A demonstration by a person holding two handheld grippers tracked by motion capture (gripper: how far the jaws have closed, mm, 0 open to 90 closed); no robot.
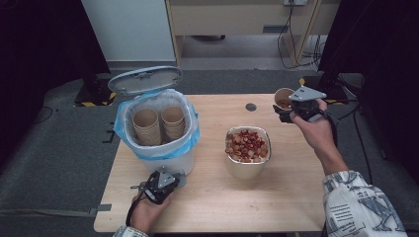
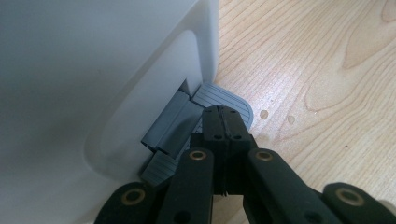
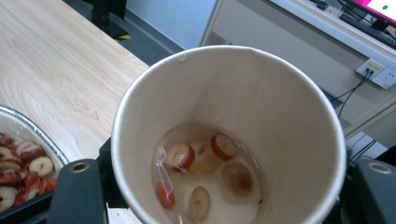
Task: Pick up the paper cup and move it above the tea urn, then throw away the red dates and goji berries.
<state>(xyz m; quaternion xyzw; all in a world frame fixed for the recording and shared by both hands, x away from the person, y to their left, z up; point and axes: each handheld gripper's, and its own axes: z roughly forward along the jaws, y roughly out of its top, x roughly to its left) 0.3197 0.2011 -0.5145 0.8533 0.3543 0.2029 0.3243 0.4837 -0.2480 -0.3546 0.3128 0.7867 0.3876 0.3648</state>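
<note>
A white pedal bin (image 1: 157, 129) with a blue liner stands at the table's left, its grey lid (image 1: 146, 79) raised. Inside it are two stacks of paper cups (image 1: 147, 126). My left gripper (image 1: 170, 177) is shut, and in the left gripper view its closed tips (image 2: 224, 115) rest on the grey pedal (image 2: 243, 105) at the bin's foot (image 2: 116, 93). My right gripper (image 1: 285, 109) is shut on a paper cup (image 1: 283, 97), held above the table's far right. In the right gripper view the cup (image 3: 280, 121) holds several red date slices (image 3: 224, 145) in a little liquid.
A foil container (image 1: 247, 168) heaped with red date slices (image 1: 246, 144) sits at the middle of the wooden table (image 1: 217, 202); its corner (image 3: 25, 123) is also in the right gripper view. A round cable hole (image 1: 251, 106) lies near the far edge. Cabinets and cables stand behind.
</note>
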